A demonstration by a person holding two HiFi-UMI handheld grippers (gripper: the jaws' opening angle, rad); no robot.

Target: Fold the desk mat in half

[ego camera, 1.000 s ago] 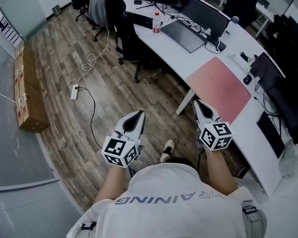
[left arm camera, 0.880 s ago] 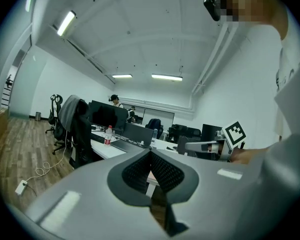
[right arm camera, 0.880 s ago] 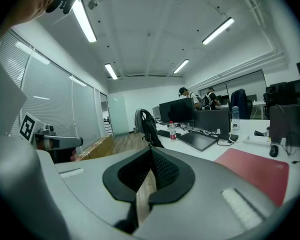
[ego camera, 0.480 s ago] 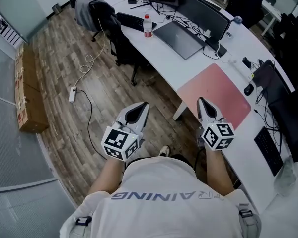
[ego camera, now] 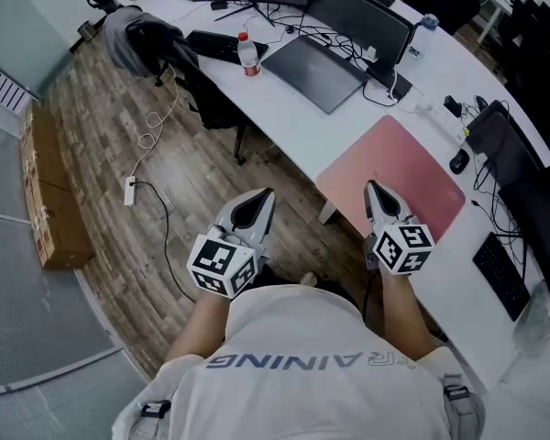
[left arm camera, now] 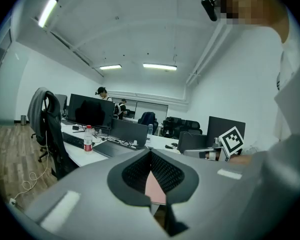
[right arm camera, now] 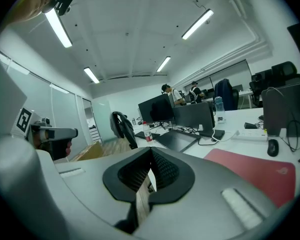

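step: approach, by my read. Nothing gripped, fold not started.
mat [ego camera: 394,172]: pink, flat and unfolded on the white bench [ego camera: 293,122], at its near edge, between the laptop [ego camera: 313,70] and the keyboard [ego camera: 501,266].
left gripper [ego camera: 259,200]: jaws together, empty. It hangs over the floor, left of the mat and short of the bench.
right gripper [ego camera: 376,191]: jaws together, empty. Its tip is at the mat's near edge in the head view. Its own view shows the mat ahead and to the right, not between the jaws.
how to do it well: I'd open both grippers before reaching in. Take one edge at its two corners, one gripper each. Pinch only the mat, since it lies tight on the bench. Lift evenly, carry it over to the opposite edge, match the corners, then press the crease.
risk: an uneven lift will probably skew the fold, and the mat may slide on the smooth top.
in the way: mouse [ego camera: 458,161] just beside the mat's far right corner, with cables near the far edge. Folding away from them looks safer.
around: monitor [ego camera: 357,12], bottle [ego camera: 247,55], chair [ego camera: 156,44] with a jacket over it, cardboard boxes [ego camera: 46,191] and a power strip [ego camera: 129,191] on the floor. All well apart from the mat.
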